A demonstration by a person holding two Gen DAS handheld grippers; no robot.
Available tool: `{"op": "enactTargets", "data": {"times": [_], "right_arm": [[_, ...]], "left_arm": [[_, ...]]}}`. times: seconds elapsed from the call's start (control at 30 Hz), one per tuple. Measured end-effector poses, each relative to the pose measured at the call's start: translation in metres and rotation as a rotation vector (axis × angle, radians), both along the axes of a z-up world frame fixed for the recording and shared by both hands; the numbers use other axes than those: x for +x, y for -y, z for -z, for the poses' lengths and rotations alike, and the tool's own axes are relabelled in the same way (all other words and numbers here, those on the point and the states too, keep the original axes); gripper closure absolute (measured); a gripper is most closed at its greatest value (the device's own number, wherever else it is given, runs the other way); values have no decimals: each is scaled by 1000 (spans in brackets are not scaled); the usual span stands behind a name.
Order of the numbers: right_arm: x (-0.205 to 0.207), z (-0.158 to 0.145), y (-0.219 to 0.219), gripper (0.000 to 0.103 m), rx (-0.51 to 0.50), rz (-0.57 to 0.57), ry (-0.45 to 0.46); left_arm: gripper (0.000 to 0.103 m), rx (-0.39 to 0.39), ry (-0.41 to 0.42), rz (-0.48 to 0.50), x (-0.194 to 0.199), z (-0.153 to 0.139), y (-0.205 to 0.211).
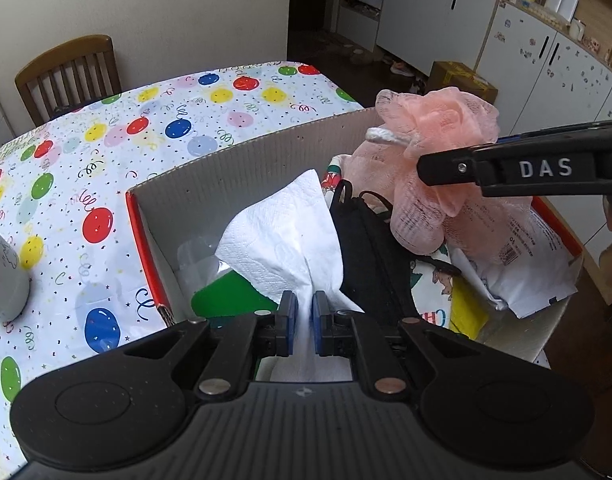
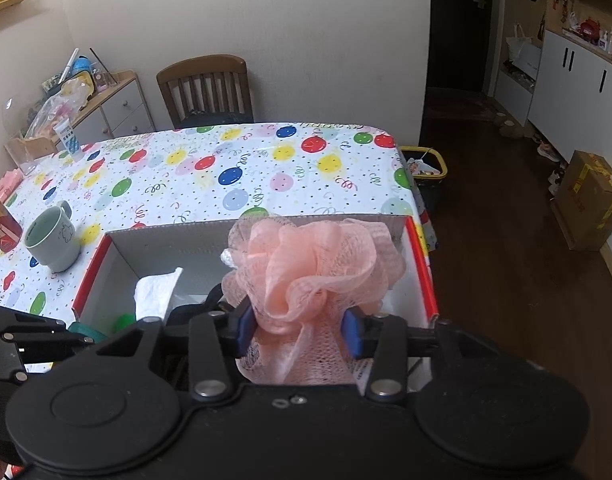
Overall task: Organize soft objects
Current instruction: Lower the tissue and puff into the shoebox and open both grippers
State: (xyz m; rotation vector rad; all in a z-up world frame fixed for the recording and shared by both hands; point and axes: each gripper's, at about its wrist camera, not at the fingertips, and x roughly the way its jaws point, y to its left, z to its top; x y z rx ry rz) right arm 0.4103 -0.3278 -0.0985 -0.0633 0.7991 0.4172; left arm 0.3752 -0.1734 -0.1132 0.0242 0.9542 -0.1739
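Soft objects fill my two claws over the cardboard box (image 1: 242, 168). My left claw (image 1: 305, 320) is pinched narrow on a white paper napkin (image 1: 282, 236), its blue pads nearly meeting through the bunched paper, and the napkin fans upward from the grip inside the box's left half. My right claw (image 2: 299, 334) clamps a peach mesh bath pouf (image 2: 310, 268); the pads stand fairly wide apart, pressed into the netting on both sides. The pouf sits above the box's right half, with its white cord loop (image 1: 380, 135) poking out on the left.

Just beside the napkin lies a black fabric item with straps (image 1: 370, 248), and under the napkin I see something green (image 1: 230, 296). Printed white plastic packaging (image 1: 534, 264) lies in the right end of the box. The box has a red outer rim and stands on the surface, which is covered with a balloon-print cloth (image 2: 242, 168). A pale green mug (image 2: 54, 240) stands on the cloth, apart from the box to its left. A wooden chair (image 2: 206, 88) stands at the far edge.
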Motion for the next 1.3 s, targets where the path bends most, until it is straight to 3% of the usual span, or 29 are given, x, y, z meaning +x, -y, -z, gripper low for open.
{"op": "enactTargets", "data": {"times": [0.3, 0.7, 0.8, 0.9, 0.93, 1.13, 1.3], "right_arm": [[-12, -10, 5, 40, 9, -2, 5], [-42, -27, 13, 31, 33, 38, 40], [-53, -32, 16, 28, 45, 54, 59], [-65, -36, 17, 25, 66, 69, 74], [-70, -38, 17, 25, 71, 72, 80], [-97, -49, 15, 21, 100, 107, 126], [-123, -59, 9, 16, 121, 136, 184]], "left_arm": [[94, -51, 17, -17, -6, -6, -7], [92, -105, 24, -12, -18, -16, -17], [83, -114, 33, -5, -22, -20, -20], [60, -128, 49, 3, -28, -25, -26], [48, -131, 58, 8, -30, -27, -27], [45, -143, 121, 36, -44, -44, -36], [34, -151, 183, 51, -60, -61, -44]]}}
